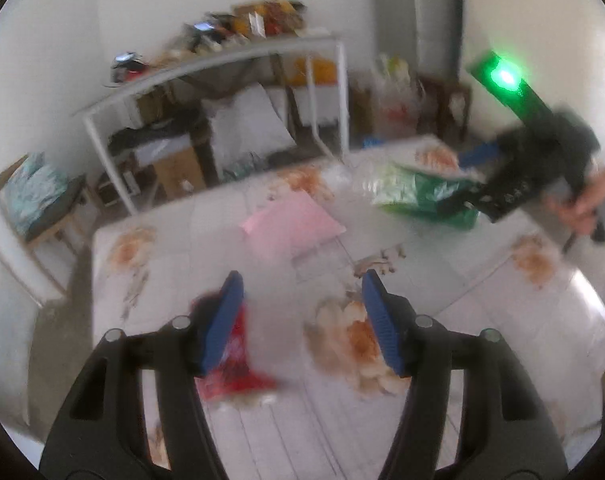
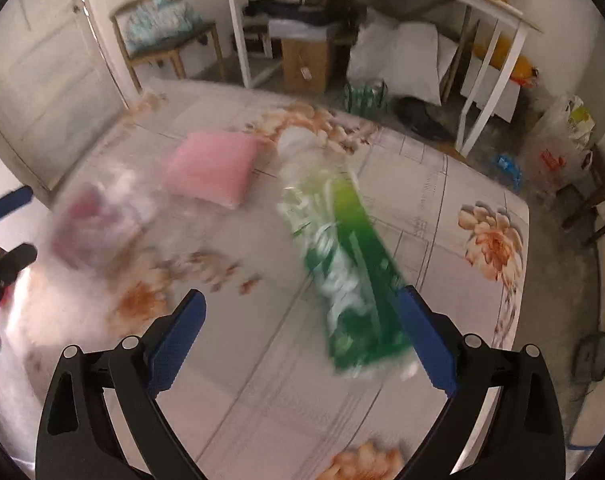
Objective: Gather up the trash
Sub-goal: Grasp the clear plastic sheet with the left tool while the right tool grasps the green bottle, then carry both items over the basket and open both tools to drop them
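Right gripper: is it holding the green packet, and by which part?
Apparently nothing held: the right gripper stands wide open, and the green packet lies blurred beside one finger, not pinched.

1. Floral bedsheet [image 2: 482,208] covers the near bed.
2. White table [image 2: 498,12] stands far, cluttered on top.
3. Wooden chair [image 2: 170,36] at far left.
4. Walls [image 1: 62,20] white.
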